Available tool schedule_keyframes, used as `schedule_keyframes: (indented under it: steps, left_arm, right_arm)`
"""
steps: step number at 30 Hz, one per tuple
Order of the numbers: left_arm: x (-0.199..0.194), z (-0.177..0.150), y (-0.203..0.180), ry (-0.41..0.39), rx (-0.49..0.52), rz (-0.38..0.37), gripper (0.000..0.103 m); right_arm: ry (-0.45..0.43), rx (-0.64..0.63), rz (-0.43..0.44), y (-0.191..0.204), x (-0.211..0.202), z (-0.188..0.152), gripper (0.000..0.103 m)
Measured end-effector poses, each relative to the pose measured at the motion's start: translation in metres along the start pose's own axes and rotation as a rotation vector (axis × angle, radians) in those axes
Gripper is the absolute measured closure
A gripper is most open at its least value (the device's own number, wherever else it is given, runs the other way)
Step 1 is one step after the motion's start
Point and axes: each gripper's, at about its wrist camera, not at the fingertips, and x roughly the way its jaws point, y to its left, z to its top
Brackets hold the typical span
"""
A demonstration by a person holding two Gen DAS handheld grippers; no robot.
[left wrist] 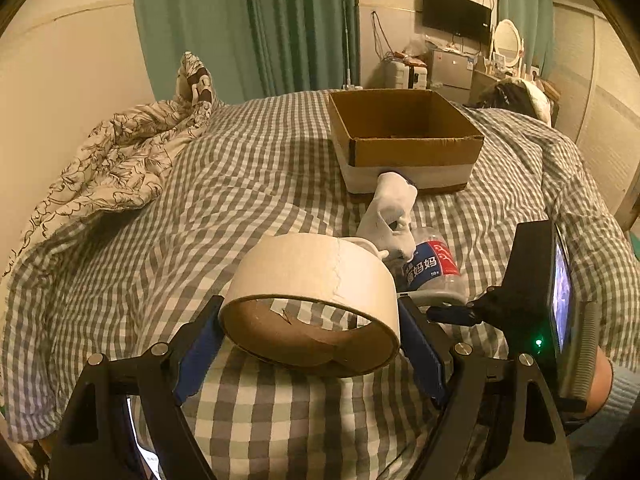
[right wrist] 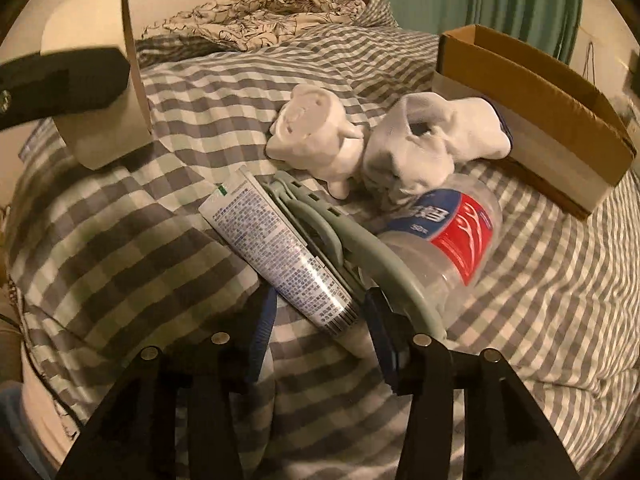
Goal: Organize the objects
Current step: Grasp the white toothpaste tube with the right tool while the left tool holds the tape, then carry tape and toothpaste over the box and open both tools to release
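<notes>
My left gripper (left wrist: pixel 310 334) is shut on a wide roll of beige tape (left wrist: pixel 312 292), held above the checked bed. The roll also shows at the upper left of the right wrist view (right wrist: pixel 100 80). My right gripper (right wrist: pixel 320 320) is open, its fingers on either side of the lower end of a white toothpaste tube (right wrist: pixel 276 248). Beside the tube lie a grey-green plastic hanger (right wrist: pixel 360 244), a clear bottle with a red and blue label (right wrist: pixel 448 236), a white sock (right wrist: pixel 432 144) and a white pig figurine (right wrist: pixel 316 132). An open cardboard box (left wrist: pixel 404 136) stands beyond them.
A flower-print quilt (left wrist: pixel 116 160) is bunched at the bed's left side. Green curtains (left wrist: pixel 248 24) hang behind the bed. A TV, a small fridge and a mirror stand at the far right wall. The right gripper's body (left wrist: pixel 540 292) is at the right of the left view.
</notes>
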Motion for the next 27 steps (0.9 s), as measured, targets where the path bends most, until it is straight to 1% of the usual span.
schedule_keyframes:
  steps: [2,4,6,10,12,15,18,19,21,23,24,27]
  left_arm:
    - [-0.001,0.0,0.0,-0.001,-0.003,0.0,0.018]
    - [-0.002,0.001,-0.001,-0.003,-0.004,0.002,0.018]
    - [-0.004,0.002,-0.003,-0.004,-0.007,0.003,0.018]
    - [-0.01,0.008,-0.008,-0.016,-0.012,-0.01,0.018]
    - [-0.012,0.014,-0.014,-0.026,-0.009,-0.021,0.018]
    - [-0.013,0.03,-0.024,-0.046,-0.002,-0.051,0.018]
    - [-0.013,0.056,-0.035,-0.077,0.006,-0.089,0.018]
    - [-0.012,0.07,-0.04,-0.099,0.017,-0.1,0.018]
    - [-0.009,0.092,-0.048,-0.126,0.032,-0.1,0.018]
    - [-0.001,0.119,-0.056,-0.16,0.04,-0.11,0.018]
    - [0.004,0.131,-0.058,-0.169,0.038,-0.117,0.018]
    - [0.03,0.172,-0.067,-0.186,0.024,-0.124,0.018]
  right_arm:
    - [-0.006,0.012,-0.001,-0.002,0.0,-0.001,0.065]
    - [-0.016,0.026,0.003,-0.006,-0.003,-0.002,0.075]
    - [-0.032,0.034,0.003,-0.007,-0.01,-0.004,0.079]
    - [-0.09,0.053,0.002,-0.012,-0.035,-0.009,0.081]
    - [-0.13,0.063,0.0,-0.016,-0.054,-0.006,0.081]
    - [-0.2,0.081,-0.016,-0.032,-0.085,0.006,0.081]
    - [-0.259,0.088,-0.051,-0.051,-0.111,0.023,0.081]
    - [-0.276,0.091,-0.069,-0.057,-0.117,0.032,0.081]
    - [-0.309,0.104,-0.11,-0.078,-0.133,0.051,0.081]
    - [-0.334,0.12,-0.144,-0.097,-0.146,0.068,0.081]
    - [-0.351,0.13,-0.166,-0.112,-0.154,0.08,0.081]
    - [-0.364,0.155,-0.194,-0.143,-0.161,0.105,0.081]
